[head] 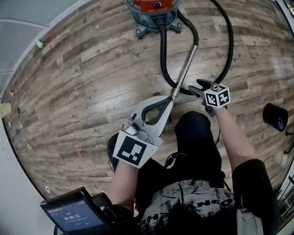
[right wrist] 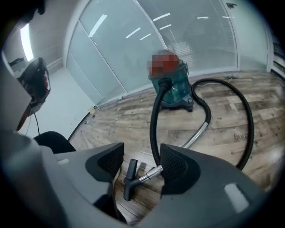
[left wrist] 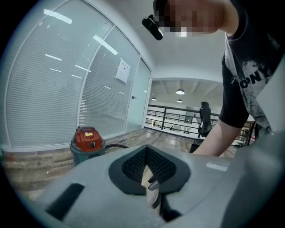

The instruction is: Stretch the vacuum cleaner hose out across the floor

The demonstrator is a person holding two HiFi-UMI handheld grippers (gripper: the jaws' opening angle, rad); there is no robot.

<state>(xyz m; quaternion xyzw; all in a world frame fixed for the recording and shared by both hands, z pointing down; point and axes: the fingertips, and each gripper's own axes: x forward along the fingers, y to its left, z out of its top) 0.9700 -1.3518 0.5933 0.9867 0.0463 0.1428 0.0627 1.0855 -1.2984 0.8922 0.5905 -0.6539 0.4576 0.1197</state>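
While the person crouches on the wood floor point(head: 82, 82), the hose point(head: 163, 59) is nowhere near straight. It comes off the front of the vacuum point(head: 154, 13), runs away from it toward the person, curls round in front of their knee point(head: 195, 126), then swings back past the vacuum's side in one big loop. Another stretch drops in beside the vacuum and joins the metal wand point(head: 186, 69). That slants away from the vacuum toward the person's hands, and the black nozzle point(right wrist: 129, 180) on its far end lies flat on the floor.

So the right hand-held gripper point(right wrist: 141, 153) is wide open and tilted down, on the far side of the hose bend from the vacuum. Looking along it, the nozzle and the wand's tip show in the gap between the jaws, but they're down on the floor and the pads touch neither.

Meanwhile the left hand-held gripper point(left wrist: 146, 153) is closed all the way, pads together, nothing pinched that I can see. Its tip is right by the wand end furthest from the vacuum. Can't tell if they actually touch.
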